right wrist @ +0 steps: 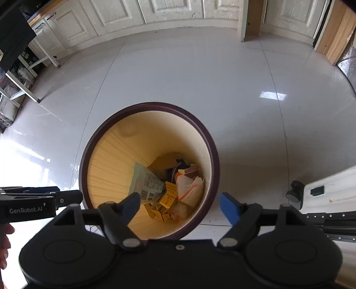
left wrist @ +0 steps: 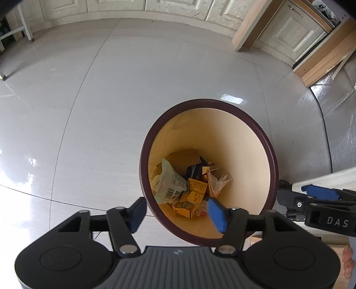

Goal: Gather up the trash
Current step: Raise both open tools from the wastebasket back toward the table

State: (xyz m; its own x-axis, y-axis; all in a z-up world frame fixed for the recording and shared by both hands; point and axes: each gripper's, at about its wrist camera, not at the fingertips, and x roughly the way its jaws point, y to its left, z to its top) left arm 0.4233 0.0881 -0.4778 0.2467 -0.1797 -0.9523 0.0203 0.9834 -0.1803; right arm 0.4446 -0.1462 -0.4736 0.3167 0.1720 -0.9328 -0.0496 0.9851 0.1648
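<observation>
A round bin with a dark maroon rim (left wrist: 270,153) and a cream inside stands on the floor, and both grippers point down into it. At its bottom lies trash: a pale green wrapper (left wrist: 170,183), yellow cartons (left wrist: 195,195) and a clear plastic bag (left wrist: 217,181). My left gripper (left wrist: 178,213) hangs open over the bin's near rim with nothing between its blue pads. The right gripper (right wrist: 181,209) is open too, above the same bin (right wrist: 83,160); the green wrapper (right wrist: 148,184) and a white bag (right wrist: 191,189) lie below it. Each gripper shows at the edge of the other's view.
Glossy grey floor tiles (left wrist: 111,100) surround the bin. White panelled cupboards (right wrist: 169,11) and wooden posts (left wrist: 251,26) line the far wall. A white shelf frame (right wrist: 24,86) stands at the left. A white unit with a black castor (right wrist: 294,191) sits close on the right.
</observation>
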